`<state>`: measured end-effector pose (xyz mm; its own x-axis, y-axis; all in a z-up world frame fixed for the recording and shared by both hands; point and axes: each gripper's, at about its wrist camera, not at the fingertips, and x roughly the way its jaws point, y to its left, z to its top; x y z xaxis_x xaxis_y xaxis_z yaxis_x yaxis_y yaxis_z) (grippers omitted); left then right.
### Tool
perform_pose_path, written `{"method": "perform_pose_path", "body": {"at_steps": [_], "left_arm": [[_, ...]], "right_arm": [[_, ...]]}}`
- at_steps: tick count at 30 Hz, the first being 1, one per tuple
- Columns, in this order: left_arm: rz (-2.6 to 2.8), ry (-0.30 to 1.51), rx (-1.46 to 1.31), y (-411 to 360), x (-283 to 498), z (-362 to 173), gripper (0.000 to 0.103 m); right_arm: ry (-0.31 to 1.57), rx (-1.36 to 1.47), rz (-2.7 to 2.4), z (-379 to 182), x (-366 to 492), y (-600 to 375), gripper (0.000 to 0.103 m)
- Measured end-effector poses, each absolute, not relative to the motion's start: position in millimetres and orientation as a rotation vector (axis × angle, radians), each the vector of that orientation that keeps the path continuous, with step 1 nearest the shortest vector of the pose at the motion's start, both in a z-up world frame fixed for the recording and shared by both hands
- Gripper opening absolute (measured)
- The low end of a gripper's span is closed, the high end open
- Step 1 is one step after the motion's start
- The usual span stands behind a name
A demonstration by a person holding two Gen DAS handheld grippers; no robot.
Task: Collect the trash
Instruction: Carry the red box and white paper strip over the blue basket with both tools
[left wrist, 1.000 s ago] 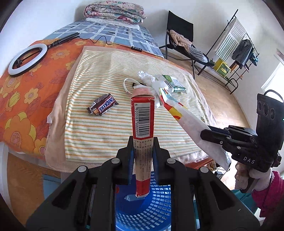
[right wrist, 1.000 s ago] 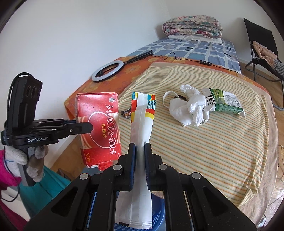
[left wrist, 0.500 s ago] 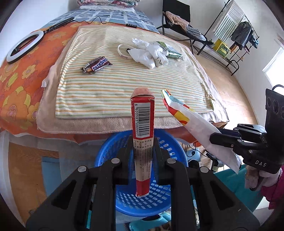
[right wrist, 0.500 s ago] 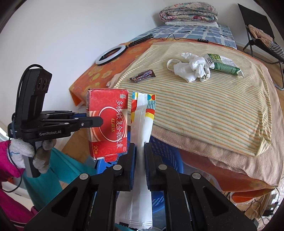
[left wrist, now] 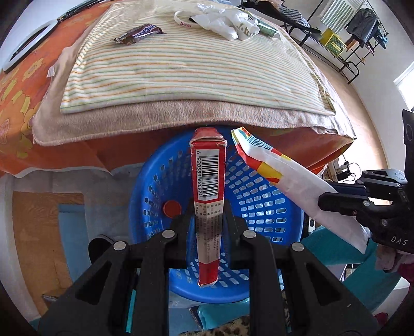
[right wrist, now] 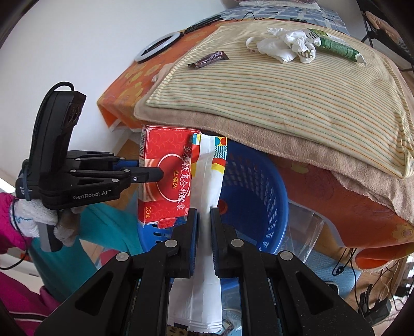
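Note:
My left gripper (left wrist: 208,206) is shut on a flat red carton (left wrist: 207,175) with a barcode, held upright above the blue perforated basket (left wrist: 261,204) on the floor. The right gripper (right wrist: 204,210) is shut on a white snack bag (right wrist: 209,175) with coloured print. In the right wrist view the red carton (right wrist: 165,175) and the left gripper (right wrist: 155,175) hang at the left, over the basket's (right wrist: 256,196) near rim. In the left wrist view the snack bag (left wrist: 292,186) slants in from the right gripper (left wrist: 323,200). A red cap (left wrist: 171,208) lies in the basket.
On the striped blanket (left wrist: 186,64) lie a chocolate bar wrapper (left wrist: 141,33), crumpled white tissue (left wrist: 227,23) and a green carton (right wrist: 333,46). A ring light (right wrist: 159,47) rests on the orange floral cover. A clothes rack (left wrist: 346,33) stands at the back right.
Both grippers have sunk from above the bed's blanket to below its edge, over the blue basket. Each keeps its hold on its item.

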<state>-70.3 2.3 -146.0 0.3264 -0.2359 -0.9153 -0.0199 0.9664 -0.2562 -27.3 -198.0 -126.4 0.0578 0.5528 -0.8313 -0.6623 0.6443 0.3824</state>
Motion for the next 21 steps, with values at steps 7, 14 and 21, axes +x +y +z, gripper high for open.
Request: {"method": "perform_pose_path", "body": {"at_steps": [7, 14, 21], "left_arm": [[-0.139, 1.296, -0.215, -1, -74, -171, 0.017], [-0.130, 1.319, -0.200, -3, -74, -182, 0.017], [-0.120, 1.332, -0.186, -7, -73, -188, 0.017]], "right_arm": [[1.241, -0.120, 0.910, -145, -28, -195, 0.008], [1.257, -0.133, 0.899, -155, -27, -194, 0.008], [1.270, -0.142, 0.886, -162, -26, -189, 0.009]]}}
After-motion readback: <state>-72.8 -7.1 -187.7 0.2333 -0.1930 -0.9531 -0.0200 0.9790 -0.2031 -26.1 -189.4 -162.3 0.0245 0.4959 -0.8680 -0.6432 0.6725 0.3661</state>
